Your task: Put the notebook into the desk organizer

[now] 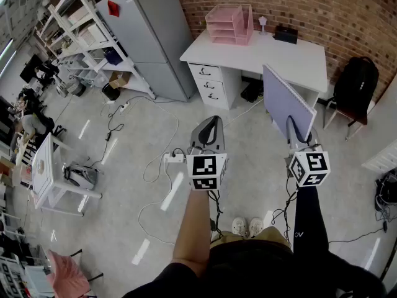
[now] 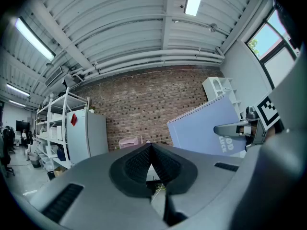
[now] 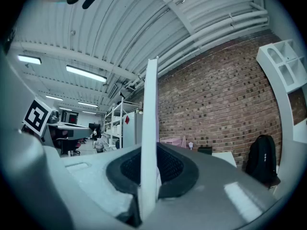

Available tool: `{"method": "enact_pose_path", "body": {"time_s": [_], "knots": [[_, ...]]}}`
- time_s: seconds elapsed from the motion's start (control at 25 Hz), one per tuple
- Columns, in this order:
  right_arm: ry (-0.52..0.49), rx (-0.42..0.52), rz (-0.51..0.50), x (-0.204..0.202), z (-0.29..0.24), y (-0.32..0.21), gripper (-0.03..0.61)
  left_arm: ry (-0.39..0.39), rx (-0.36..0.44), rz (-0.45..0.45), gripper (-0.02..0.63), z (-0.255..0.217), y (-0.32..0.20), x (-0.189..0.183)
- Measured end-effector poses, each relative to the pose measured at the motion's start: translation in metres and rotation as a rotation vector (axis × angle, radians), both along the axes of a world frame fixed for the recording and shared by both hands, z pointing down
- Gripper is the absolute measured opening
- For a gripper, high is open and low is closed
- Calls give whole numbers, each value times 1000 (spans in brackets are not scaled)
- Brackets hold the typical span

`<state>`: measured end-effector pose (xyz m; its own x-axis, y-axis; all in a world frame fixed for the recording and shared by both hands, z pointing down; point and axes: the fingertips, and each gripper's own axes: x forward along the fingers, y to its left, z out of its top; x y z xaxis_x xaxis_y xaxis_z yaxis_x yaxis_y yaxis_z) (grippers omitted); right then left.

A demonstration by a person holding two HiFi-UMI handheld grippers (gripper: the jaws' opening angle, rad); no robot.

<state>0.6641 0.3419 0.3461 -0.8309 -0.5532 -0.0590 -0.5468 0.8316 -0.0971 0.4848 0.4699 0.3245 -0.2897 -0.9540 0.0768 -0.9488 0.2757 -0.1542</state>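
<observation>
Well, the right gripper [image 1: 295, 129] pinches the lilac notebook [image 1: 286, 95] upright by its lower edge, well apart from the pink organizer [image 1: 228, 25] on the white desk [image 1: 298, 58]. The left gripper [image 1: 209, 128] is pressed together on nothing. The carry probably wants a firm grip and the cover lined up with a slot. From here the slots are too small to tell apart.

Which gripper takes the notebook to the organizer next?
Right. The right gripper is shut on the notebook, held upright, with the organizer ahead on the desk. The left gripper is shut and empty.
</observation>
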Motion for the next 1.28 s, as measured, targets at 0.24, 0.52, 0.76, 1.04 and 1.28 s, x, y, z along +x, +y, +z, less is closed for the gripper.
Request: {"method": "enact_pose_path", "body": {"time_s": [0.24,0.52,0.76,1.04,1.28], "knots": [[13,-3,3,-18,1,12,31,-4,15,5,9,-5,11,-17],[-4,3,19,-39,-7,25,31,-5,37,13,9,-11,25,-40],[-42,10,12,-50,-14,35,31,-7,47,16,9,-15,30,-55],[-57,21,22,-63,-19,22,31,-5,50,18,9,-14,17,-70],[-78,18,13,-84,-17,-7,31,-18,52,8,9,-13,-9,-91]]}}
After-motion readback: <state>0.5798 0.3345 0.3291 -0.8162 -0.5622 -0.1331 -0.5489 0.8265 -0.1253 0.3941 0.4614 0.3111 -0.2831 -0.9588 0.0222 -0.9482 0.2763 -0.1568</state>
